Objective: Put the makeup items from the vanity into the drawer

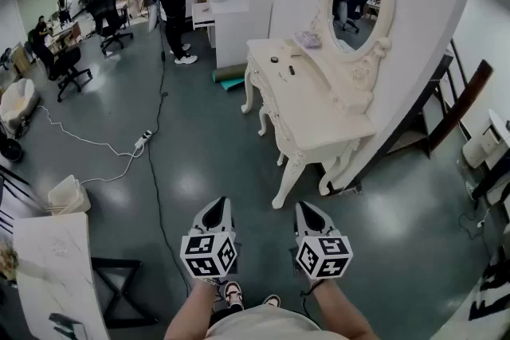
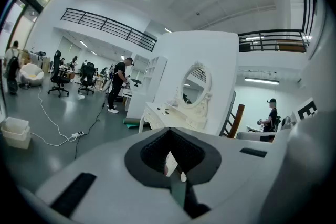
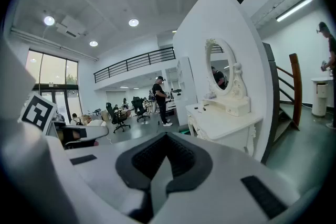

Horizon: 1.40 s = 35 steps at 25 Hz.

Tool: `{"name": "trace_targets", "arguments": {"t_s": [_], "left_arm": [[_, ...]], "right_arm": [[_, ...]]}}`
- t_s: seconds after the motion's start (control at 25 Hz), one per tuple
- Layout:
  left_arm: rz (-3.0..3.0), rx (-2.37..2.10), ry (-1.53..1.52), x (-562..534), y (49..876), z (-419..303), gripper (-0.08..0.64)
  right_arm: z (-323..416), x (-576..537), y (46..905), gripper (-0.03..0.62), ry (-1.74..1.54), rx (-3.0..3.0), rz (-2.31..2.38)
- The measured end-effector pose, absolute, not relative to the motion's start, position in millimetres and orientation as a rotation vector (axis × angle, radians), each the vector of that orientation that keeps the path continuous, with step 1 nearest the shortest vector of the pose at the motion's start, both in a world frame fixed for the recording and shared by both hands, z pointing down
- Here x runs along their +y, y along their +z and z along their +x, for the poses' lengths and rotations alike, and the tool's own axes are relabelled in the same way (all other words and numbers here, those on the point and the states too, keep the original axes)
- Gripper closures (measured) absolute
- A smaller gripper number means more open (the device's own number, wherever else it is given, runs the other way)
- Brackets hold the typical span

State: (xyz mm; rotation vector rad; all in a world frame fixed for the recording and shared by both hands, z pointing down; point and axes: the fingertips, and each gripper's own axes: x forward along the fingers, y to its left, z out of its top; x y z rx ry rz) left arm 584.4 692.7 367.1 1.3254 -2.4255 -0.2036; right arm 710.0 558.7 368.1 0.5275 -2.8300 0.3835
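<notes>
Both the left hand-held gripper (image 1: 217, 207) and the right hand-held gripper (image 1: 307, 211) are closed on nothing, well apart from the white vanity (image 1: 315, 103) surface bearing small makeup items (image 1: 291, 70).

Holding the left gripper (image 1: 218, 205) and right gripper (image 1: 306, 208) well apart from the worktop (image 1: 315, 111), over open grey floor (image 1: 239, 147). Facing only a black cable (image 1: 156, 179) trailing across that floor on the left, near a power strip (image 1: 143, 141). Meeting, at the worktop's back, a mirror (image 1: 356, 0) above a raised shelf (image 1: 347, 87), and a white wall panel (image 1: 422, 36) closing off the right side. Leaving the front and left edges approachable, small items (image 1: 291, 69) crowding the far end.
</notes>
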Motion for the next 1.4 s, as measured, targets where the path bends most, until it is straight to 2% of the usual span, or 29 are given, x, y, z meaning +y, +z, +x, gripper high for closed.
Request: {"name": "trace_targets", "arguments": {"t_s": [0.52, 1.4], "left_arm": [[1.315, -2.42, -0.183, 690.0, 374.8, 554.6, 0.555], [1.312, -2.405, -0.146, 690.7, 391.4, 446.6, 0.555]], "right_arm": [[678.9, 553.0, 373.9, 0.575, 0.411, -2.824, 0.527], [607.7, 515.4, 392.3, 0.575, 0.507, -2.753, 0.713]]}}
